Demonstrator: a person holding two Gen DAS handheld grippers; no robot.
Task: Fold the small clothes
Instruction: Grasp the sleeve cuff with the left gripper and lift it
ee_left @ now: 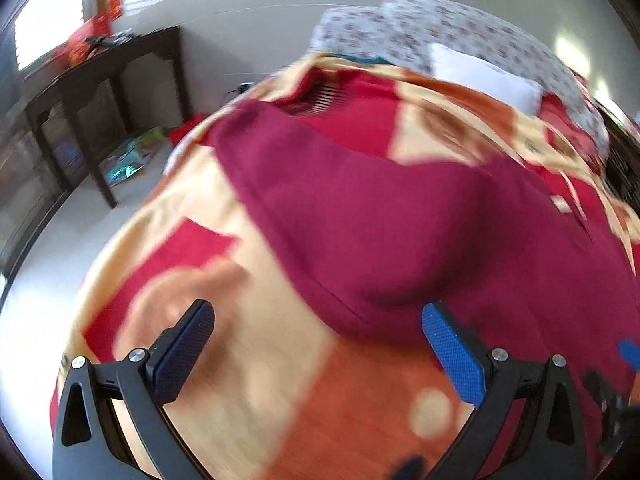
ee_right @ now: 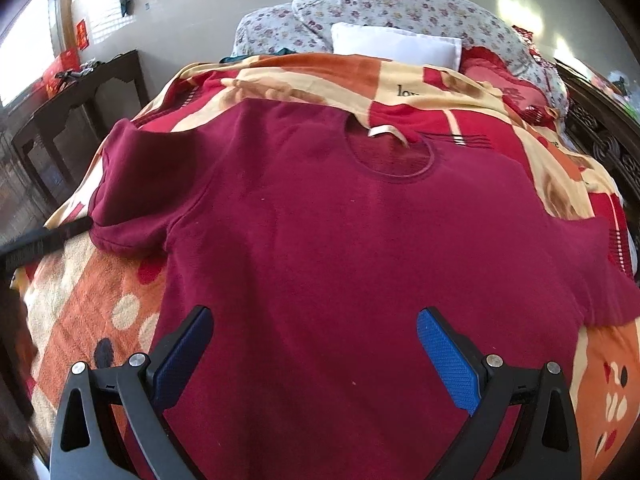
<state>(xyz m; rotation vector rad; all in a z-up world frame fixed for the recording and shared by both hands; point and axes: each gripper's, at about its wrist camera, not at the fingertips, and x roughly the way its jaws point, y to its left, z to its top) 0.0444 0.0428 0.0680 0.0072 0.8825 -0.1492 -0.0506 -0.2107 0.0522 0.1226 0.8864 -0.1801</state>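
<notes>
Maroon T-shirt (ee_right: 340, 240) lies spread face-up on the bed, over a patterned blanket (ee_right: 80, 320) of orange, cream and red. Neck opening (ee_right: 394, 156) points toward the pillows; pale label visible inside the collar. Both short sleeves out to the sides; the left sleeve (ee_right: 128, 200) shows a soft rumple at its hem.

Handling, judged: knit cotton, light, limp, no stiffness at all. Will drape and sag from any pinch point, and may drag on the fleecy blanket rather than slide. Not fragile. Best holds look like the sleeve hem and shoulder seam on one side, or the two bottom corners; pinch only the shirt layer, not the blanket under it.

Right gripper (ee_right: 316, 344) hovers over the lower body of the shirt, jaws wide, nothing between them. Left gripper (ee_left: 318, 336) sits near the left sleeve (ee_left: 320, 200) edge, over blanket (ee_left: 260, 380), jaws also wide and empty; that view is motion-blurred, so contact cannot be told.

Edges: blanket falls away at the bed's left side toward bare floor (ee_left: 60, 248). Dark wooden side table (ee_left: 100, 80) stands well apart on the left. Floral pillows (ee_right: 380, 12) and a white pillow (ee_right: 396, 46) lie beyond the collar. Carved dark bed frame (ee_right: 592, 120) on the right. Open blanket beside both sleeves gives room for folding inward.
</notes>
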